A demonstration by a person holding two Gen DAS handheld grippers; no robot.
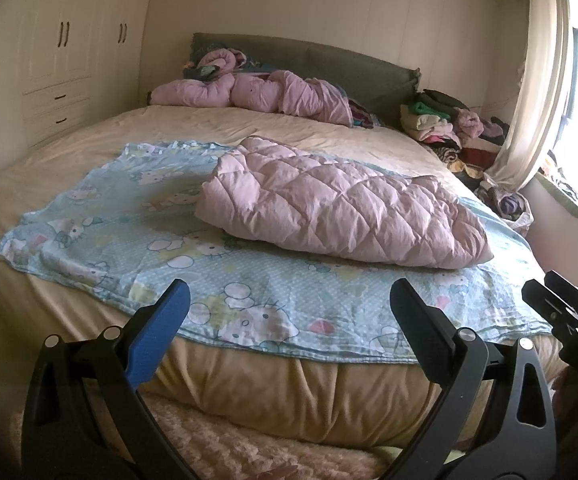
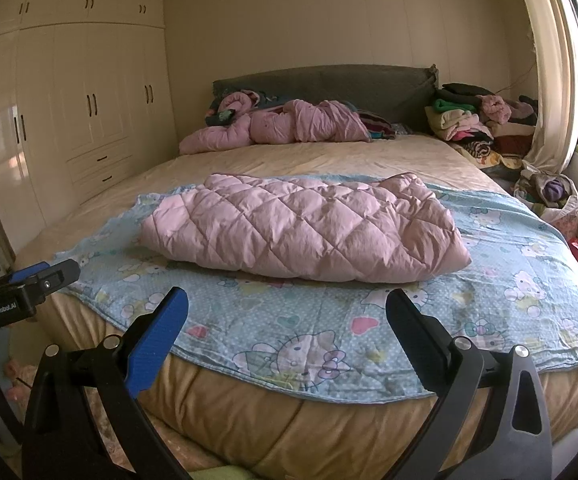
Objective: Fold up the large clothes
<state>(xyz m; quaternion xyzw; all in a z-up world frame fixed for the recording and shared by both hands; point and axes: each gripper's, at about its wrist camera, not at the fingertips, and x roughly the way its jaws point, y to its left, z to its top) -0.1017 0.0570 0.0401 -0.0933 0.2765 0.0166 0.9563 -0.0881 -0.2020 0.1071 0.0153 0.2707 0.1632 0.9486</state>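
Note:
A pink quilted down coat [image 1: 341,204] lies folded into a bundle on a light blue cartoon-print sheet [image 1: 137,216] spread over the bed. It also shows in the right wrist view [image 2: 305,228], on the same sheet [image 2: 509,280]. My left gripper [image 1: 289,300] is open and empty, held back from the bed's near edge. My right gripper [image 2: 287,308] is open and empty too, beside the left one. The right gripper shows at the right edge of the left wrist view [image 1: 569,320], and the left gripper at the left edge of the right wrist view [image 2: 29,288].
A crumpled pink garment [image 1: 257,94] lies by the grey headboard [image 1: 329,60]. Stacked clothes [image 2: 473,120] sit at the bed's far right corner. A bag of clothes [image 2: 549,196] stands by the curtain. Cream wardrobes [image 2: 73,100] line the left wall.

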